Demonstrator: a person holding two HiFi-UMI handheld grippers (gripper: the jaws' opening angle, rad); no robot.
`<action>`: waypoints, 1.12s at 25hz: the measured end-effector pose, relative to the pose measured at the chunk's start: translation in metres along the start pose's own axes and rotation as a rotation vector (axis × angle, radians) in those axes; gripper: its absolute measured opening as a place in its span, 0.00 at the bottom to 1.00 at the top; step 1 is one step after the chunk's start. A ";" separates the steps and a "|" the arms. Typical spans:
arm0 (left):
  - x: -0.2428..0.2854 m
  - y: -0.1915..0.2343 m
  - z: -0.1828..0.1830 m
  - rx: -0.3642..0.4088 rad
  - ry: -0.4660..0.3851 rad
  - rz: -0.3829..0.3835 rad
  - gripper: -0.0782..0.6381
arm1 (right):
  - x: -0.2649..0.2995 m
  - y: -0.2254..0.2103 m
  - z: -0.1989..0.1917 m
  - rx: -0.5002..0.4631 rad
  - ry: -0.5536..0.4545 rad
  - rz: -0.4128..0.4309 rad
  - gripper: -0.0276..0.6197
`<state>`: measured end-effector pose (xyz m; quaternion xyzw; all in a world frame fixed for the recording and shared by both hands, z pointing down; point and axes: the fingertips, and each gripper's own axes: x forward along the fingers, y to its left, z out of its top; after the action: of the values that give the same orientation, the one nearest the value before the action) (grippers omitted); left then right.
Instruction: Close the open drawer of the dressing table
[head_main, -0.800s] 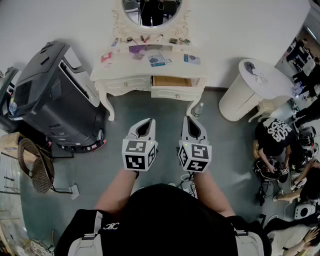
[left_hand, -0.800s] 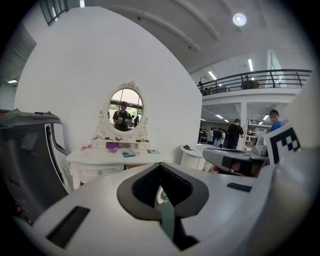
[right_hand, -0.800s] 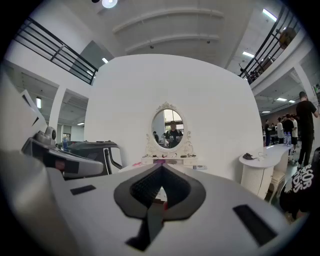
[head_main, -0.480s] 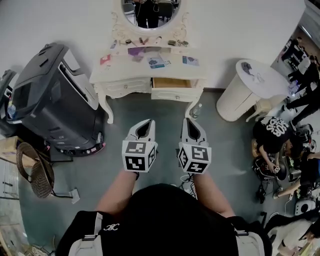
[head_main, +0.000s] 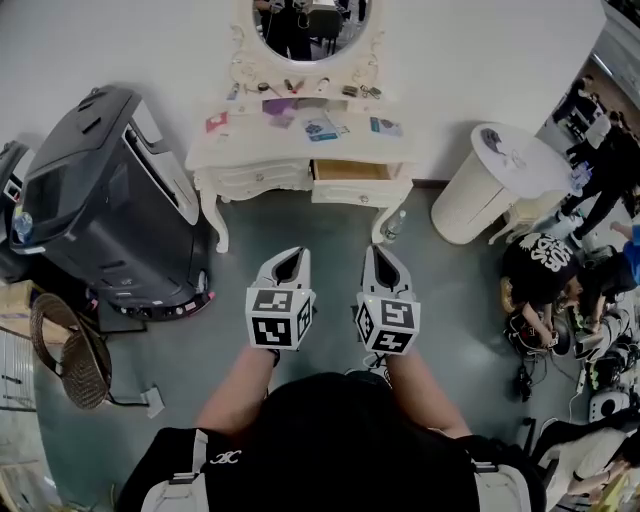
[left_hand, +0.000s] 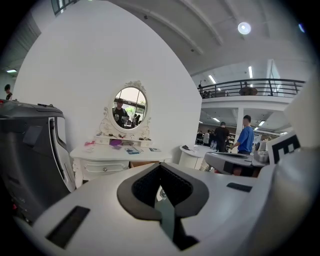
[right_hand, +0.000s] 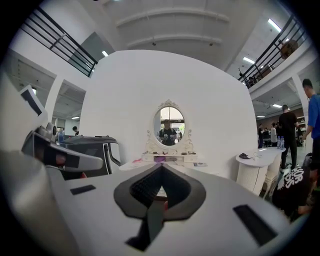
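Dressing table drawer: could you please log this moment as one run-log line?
drawer open | left gripper shut, empty | right gripper shut, empty | both well short of dressing table

Bright, even indoor light comes from a ceiling lamp (left_hand: 244, 28) and strip lights (left_hand: 251, 71). The white wall (head_main: 480, 60) is lit flat, without glare. Only a soft shadow lies on the floor (head_main: 300, 225) under the bench (head_main: 250, 150). All views bow like fisheye. Both gripper views have black corners and a soft, unfocused foreground.
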<state>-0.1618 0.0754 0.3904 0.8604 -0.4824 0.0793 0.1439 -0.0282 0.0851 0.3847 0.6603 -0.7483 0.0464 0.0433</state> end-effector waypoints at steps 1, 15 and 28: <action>0.000 0.002 0.000 -0.005 0.000 -0.004 0.11 | -0.001 0.002 -0.002 -0.002 0.006 -0.003 0.06; 0.078 0.003 0.003 0.043 0.051 -0.030 0.11 | 0.065 -0.045 -0.016 0.058 0.028 -0.022 0.06; 0.205 -0.005 0.034 0.051 0.094 0.036 0.11 | 0.169 -0.128 -0.013 0.071 0.076 0.048 0.06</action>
<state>-0.0508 -0.0986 0.4141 0.8503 -0.4883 0.1342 0.1430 0.0775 -0.0952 0.4205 0.6410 -0.7597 0.0989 0.0469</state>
